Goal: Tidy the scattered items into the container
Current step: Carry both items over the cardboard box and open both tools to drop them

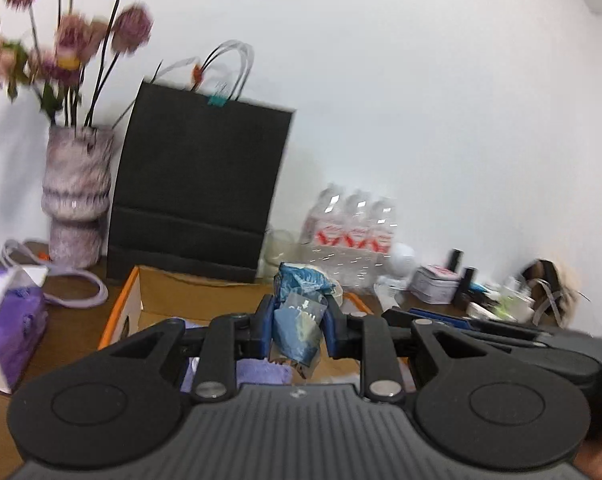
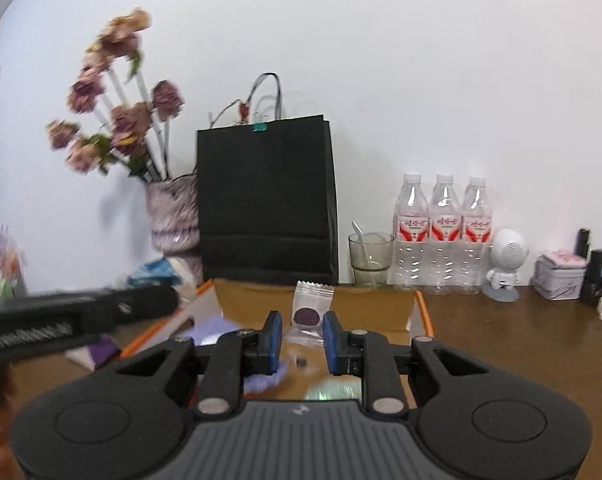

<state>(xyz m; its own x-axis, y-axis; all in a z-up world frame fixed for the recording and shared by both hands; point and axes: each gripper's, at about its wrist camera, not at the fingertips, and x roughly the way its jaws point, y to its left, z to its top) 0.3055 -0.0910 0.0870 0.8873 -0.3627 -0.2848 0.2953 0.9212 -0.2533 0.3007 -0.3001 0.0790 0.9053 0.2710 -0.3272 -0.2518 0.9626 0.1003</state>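
Open cardboard box [image 2: 381, 308] on the wooden table [image 2: 521, 340], before a black paper bag [image 2: 267, 200]; left gripper [image 1: 299, 326] clamped on a crumpled blue packet [image 1: 299, 320] above the box; right gripper [image 2: 301, 338] pinching a clear sachet [image 2: 309, 312] over it

A plain white wall [image 2: 421, 60] rises behind a brown wooden table [image 2: 501, 340] — evenly lit.
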